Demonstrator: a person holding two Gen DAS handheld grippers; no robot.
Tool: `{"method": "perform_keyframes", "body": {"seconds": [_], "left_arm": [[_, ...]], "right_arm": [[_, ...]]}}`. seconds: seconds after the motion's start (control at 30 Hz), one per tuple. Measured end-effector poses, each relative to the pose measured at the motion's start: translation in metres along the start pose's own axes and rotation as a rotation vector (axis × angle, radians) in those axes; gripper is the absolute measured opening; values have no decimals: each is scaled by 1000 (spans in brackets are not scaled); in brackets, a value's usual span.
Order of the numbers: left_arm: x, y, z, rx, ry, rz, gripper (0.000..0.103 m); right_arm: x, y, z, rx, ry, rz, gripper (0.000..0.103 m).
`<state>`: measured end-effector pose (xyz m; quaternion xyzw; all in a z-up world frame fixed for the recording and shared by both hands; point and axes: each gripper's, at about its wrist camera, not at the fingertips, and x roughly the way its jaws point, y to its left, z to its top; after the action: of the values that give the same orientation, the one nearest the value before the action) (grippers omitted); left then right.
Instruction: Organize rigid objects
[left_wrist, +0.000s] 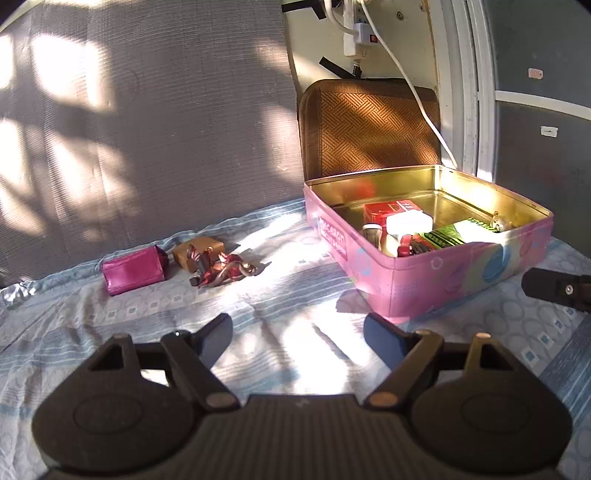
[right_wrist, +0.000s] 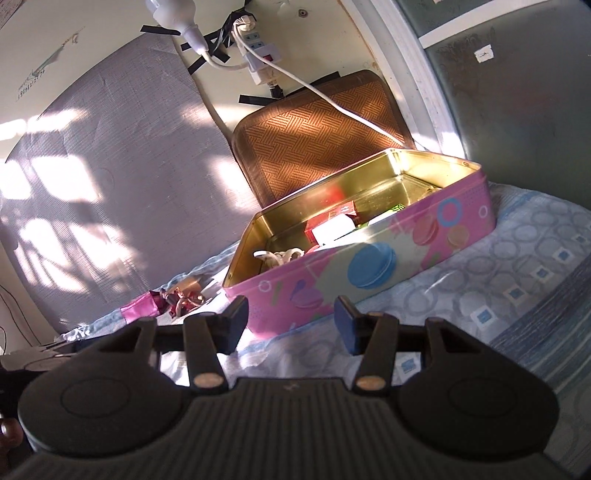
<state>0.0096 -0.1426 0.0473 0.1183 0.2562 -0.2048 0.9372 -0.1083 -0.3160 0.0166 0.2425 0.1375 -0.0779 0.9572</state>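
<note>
Left wrist view: the left gripper is held wide and empty over the patterned blue bedsheet. The right gripper (half-spread, empty) is seen before the open pink rectangular metal tin.

Pink tin: white lettering on a magenta panel on its left side wall, seen from the left wrist, too distorted to read with certainty. Red box inside the tin: large white letters on its top face, apparently ending in "E"; the rest is illegible. Green packet in the tin: print too small to read.
</note>
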Motion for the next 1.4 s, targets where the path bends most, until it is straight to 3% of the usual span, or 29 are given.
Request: {"method": "perform_keyframes", "body": {"seconds": [0.2, 0.7, 1.03, 1.4], "left_arm": [[-2, 14, -6, -21, 1, 12, 81], [-2, -1, -22, 15, 12, -86, 82], [33, 1, -47, 5, 112, -67, 80], [31, 1, -48, 11, 100, -68, 80]], "right_arm": [[-1, 8, -2, -8, 2, 1, 54], [-10, 15, -12, -30, -21, -25, 54], [15, 9, -37, -55, -1, -116, 54], [20, 12, -44, -78, -5, -118, 54]]}}
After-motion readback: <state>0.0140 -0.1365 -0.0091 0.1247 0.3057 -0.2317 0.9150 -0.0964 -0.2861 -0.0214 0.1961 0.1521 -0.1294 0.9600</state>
